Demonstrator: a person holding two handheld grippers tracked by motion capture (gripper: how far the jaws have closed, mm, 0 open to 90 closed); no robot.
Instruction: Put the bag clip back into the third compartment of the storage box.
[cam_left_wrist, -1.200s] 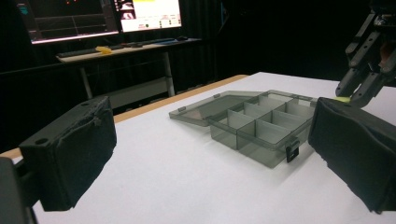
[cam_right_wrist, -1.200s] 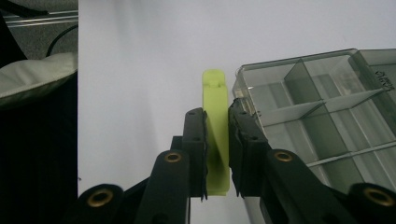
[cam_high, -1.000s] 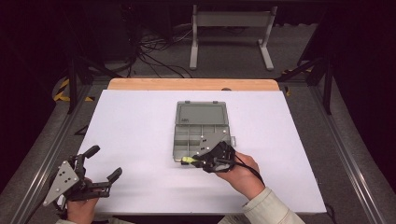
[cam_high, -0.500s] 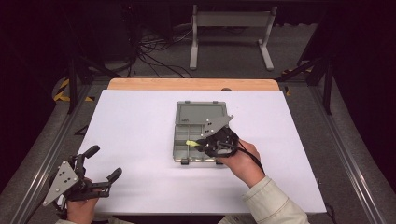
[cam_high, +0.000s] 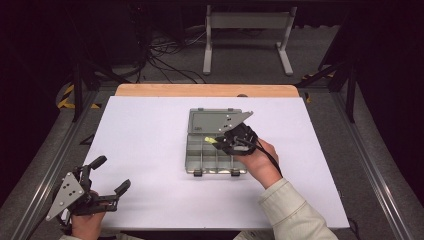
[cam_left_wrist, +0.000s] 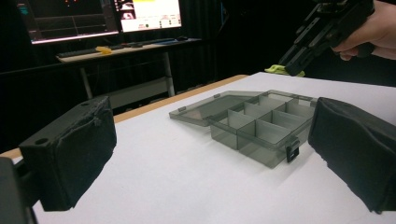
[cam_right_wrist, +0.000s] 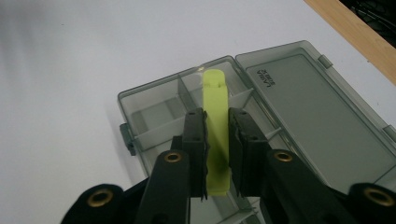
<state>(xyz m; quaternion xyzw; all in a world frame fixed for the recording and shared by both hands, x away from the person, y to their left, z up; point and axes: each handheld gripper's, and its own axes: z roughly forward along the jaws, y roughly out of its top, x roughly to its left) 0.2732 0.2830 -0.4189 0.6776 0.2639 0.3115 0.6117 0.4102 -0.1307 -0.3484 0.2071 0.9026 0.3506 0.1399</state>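
Observation:
A grey see-through compartment box (cam_high: 215, 157) lies open in the middle of the white table, its lid (cam_high: 214, 121) folded flat on the far side. My right gripper (cam_high: 221, 142) hangs over the box's far compartments, shut on a flat yellow-green strip (cam_right_wrist: 215, 128) that sticks out past the jaws above the dividers (cam_right_wrist: 187, 98). The same strip (cam_left_wrist: 282, 70) shows under that gripper in the left gripper view, above the box (cam_left_wrist: 254, 126). My left gripper (cam_high: 110, 175) rests at the table's near left corner, its padded fingers (cam_left_wrist: 74, 147) wide apart with nothing between them.
The white table (cam_high: 150, 135) ends in a wooden strip (cam_high: 205, 90) at the far edge. Beyond it stand a metal frame (cam_high: 247, 30) and loose cables (cam_high: 165, 55) on the floor. A desk with monitors (cam_left_wrist: 98, 18) stands off to the side.
My right gripper has carried the yellow-green strip away from the box's near edge toward its far compartments and a little higher. The left gripper has stayed put.

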